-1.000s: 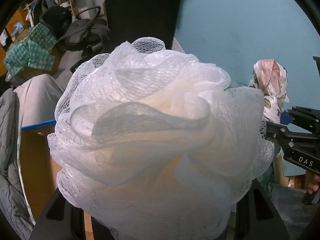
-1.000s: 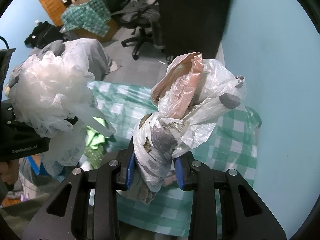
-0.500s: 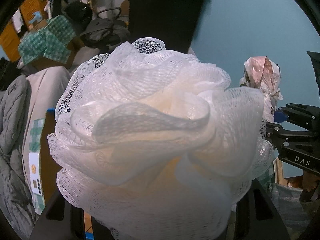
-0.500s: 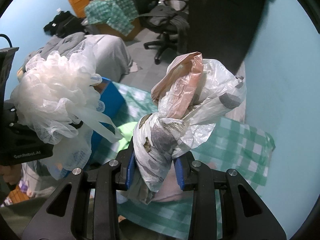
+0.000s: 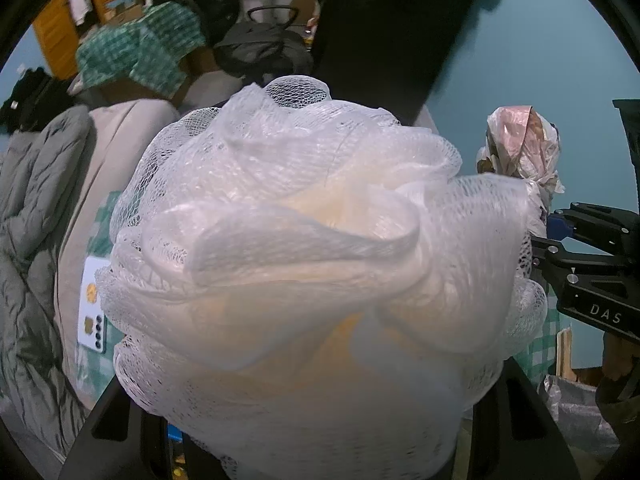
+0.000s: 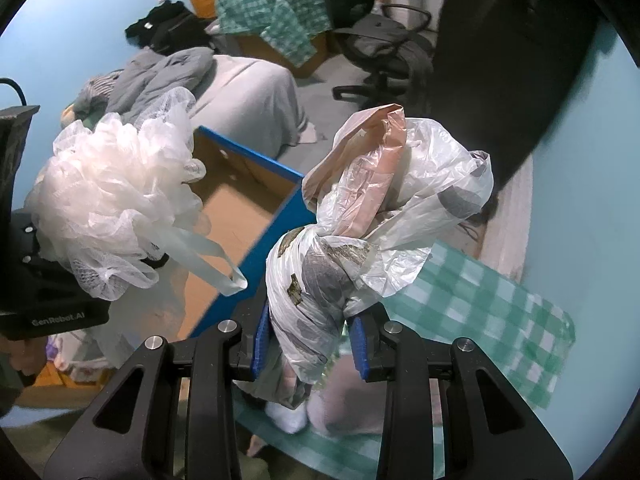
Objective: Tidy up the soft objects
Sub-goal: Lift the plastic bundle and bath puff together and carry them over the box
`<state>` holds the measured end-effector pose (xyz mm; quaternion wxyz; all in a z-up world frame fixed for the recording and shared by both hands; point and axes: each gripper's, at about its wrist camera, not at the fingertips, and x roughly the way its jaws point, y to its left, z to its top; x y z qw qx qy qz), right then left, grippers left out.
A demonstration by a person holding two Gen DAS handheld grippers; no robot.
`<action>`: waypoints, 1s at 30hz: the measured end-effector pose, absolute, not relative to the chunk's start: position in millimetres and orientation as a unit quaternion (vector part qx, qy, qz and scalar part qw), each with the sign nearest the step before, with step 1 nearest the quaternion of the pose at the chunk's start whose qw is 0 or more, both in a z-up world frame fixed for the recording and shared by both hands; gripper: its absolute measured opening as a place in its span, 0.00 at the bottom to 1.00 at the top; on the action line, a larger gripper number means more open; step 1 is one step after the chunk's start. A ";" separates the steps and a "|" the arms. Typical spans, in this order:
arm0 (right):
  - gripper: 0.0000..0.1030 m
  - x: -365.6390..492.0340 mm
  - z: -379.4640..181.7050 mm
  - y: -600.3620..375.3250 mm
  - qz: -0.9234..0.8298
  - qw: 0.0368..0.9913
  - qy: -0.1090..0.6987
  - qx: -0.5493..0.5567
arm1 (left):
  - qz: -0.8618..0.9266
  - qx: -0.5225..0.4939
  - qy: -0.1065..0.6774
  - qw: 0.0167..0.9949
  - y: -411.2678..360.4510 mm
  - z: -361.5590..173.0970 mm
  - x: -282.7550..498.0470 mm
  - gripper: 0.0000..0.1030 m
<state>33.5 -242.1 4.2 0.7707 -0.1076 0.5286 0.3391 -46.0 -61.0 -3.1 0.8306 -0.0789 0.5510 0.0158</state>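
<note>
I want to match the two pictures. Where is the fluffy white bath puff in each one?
Left wrist view: the bath puff fills the middle, right in front of the camera.
Right wrist view: the bath puff sits at the left, held in the left hand-held gripper.
Shared landmark: the knotted plastic bag bundle, far right in the left view, centre in the right.

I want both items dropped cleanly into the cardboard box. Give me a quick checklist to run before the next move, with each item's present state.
1. Left gripper holds the mesh sponge: ok.
2. Right gripper clamps the plastic bag bundle: ok.
3. Box open at the top: ok.
4. Room inside the box: cannot tell, its floor is mostly hidden.
5. Sponge over the opening: cannot tell from this slanted view.
6. Sponge's loose loop clear of the right gripper: ok, apart.
</note>
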 end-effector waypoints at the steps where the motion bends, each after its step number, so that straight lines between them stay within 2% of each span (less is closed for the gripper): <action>1: 0.31 32.9 3.6 -240.4 0.341 0.770 0.528 -0.109 | 0.019 -0.081 0.550 0.831 -56.6 -2.8 -49.9 0.55; 30: 0.31 21.8 -39.5 -84.3 0.409 0.703 0.560 -0.160 | 0.081 -0.142 0.596 0.786 39.7 -61.2 -63.6 0.56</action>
